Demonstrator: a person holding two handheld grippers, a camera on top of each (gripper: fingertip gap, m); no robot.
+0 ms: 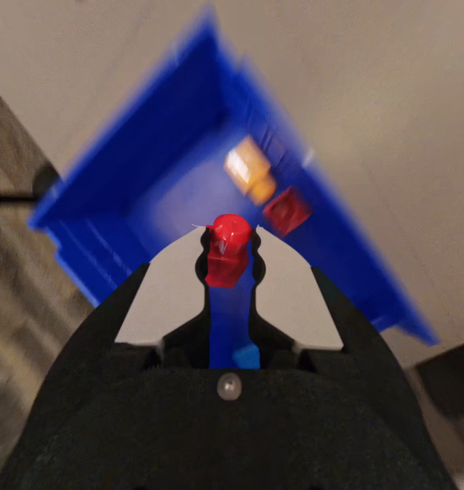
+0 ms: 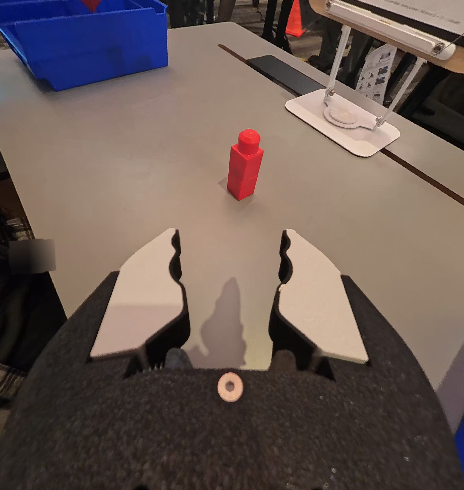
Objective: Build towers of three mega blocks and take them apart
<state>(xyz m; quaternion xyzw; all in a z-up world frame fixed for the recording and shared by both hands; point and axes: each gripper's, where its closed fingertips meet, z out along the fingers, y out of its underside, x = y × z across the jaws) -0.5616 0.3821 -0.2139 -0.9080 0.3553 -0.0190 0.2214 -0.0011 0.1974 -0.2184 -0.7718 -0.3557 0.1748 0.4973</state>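
My left gripper (image 1: 229, 233) is shut on a red block (image 1: 226, 252) and holds it above the blue bin (image 1: 135, 169). In the bin lie an orange block (image 1: 248, 169), another red block (image 1: 287, 210) and a light blue block (image 1: 248, 356), all blurred. In the right wrist view a red stack of two blocks (image 2: 245, 165) stands upright on the grey table (image 2: 119, 159). My right gripper (image 2: 230, 233) is open and empty, a short way in front of the stack. The blue bin (image 2: 87, 45) stands at the table's far left.
A white stand (image 2: 342, 122) holding a board is at the table's right side. A black flat strip (image 2: 284, 71) lies behind it. An orange cone (image 2: 294, 18) and chair legs stand on the floor beyond the table. The table's left edge drops off near my right gripper.
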